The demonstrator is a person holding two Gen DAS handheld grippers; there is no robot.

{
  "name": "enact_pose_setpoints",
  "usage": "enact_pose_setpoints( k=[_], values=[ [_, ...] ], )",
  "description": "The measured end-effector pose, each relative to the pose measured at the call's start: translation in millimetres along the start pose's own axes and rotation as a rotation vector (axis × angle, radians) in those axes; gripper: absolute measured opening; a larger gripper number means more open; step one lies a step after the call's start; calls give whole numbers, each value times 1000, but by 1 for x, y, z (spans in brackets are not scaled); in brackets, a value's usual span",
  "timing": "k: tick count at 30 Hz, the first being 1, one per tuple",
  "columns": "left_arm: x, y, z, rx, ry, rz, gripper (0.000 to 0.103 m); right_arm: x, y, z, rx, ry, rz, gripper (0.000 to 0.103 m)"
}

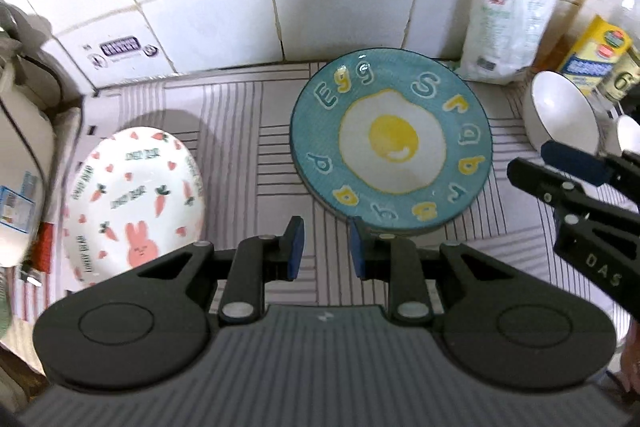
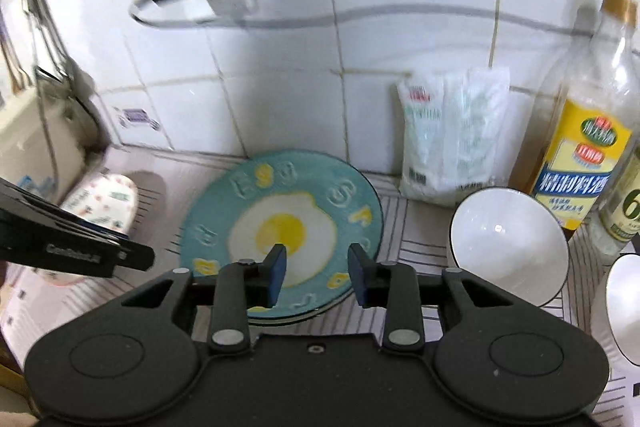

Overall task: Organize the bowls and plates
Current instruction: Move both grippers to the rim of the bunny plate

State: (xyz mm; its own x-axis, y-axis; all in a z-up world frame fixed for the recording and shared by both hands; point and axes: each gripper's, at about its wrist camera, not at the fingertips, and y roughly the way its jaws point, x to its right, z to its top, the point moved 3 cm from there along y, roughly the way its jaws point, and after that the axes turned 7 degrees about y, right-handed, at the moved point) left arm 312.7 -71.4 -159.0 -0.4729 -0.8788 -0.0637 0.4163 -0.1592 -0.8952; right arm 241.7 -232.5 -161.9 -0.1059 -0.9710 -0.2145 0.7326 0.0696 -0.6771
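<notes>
Centre of striped mat [image 1: 256,147]: round teal ceramic egg-print plate [image 1: 390,143]. Left gripper [image 1: 326,253] and right gripper [image 2: 316,277] hover near its near rim, both narrowly parted, empty, likely lining up a rim grab.

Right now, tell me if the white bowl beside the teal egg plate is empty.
Empty: the white bowl shows only bare glossy interior, nothing inside.

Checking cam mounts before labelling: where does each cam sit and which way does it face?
Left wrist: on the left gripper, open, facing the tiled wall over the egg plate and bunny plate; the right gripper shows at right.
Right wrist: on the right gripper, open, above the egg plate, bowl at right.
Shared: both plates, bowl.
</notes>
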Motion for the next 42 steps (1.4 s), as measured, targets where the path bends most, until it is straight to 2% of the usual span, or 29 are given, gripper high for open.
enact_pose_setpoints(
  k=[6, 8, 15, 23, 27, 33, 36, 39, 42],
  values=[
    [-12, -39, -20, 26, 0, -23, 27, -25, -43, -2, 49, 1, 21, 48],
    [-17, -48, -28, 30, 3, -24, 27, -32, -55, -6, 56, 4, 35, 55],
    [-33, -78, -57, 53, 23, -27, 30, -63, -89, -21, 86, 7, 73, 59],
    [-56, -92, -91, 57, 13, -39, 34, -100, -114, -40, 114, -37, 106, 65],
    [-72, -95, -107, 57, 6, -40, 37, -119, -118, -50, 124, -54, 126, 68],
    [-100, -88, -130, 38, -3, -7, 47, -149, -112, -70, 127, -101, 148, 76],
    [-115, -86, -139, 21, -20, -13, 53, -164, -103, -77, 131, -124, 153, 87],
    [-128, -84, -146, 7, -18, 2, 56, -183, -93, -86, 104, -210, 176, 88],
    [-140, -82, -149, 0, -3, 20, 64, -201, -82, -92, 109, -279, 198, 88]
  ],
)
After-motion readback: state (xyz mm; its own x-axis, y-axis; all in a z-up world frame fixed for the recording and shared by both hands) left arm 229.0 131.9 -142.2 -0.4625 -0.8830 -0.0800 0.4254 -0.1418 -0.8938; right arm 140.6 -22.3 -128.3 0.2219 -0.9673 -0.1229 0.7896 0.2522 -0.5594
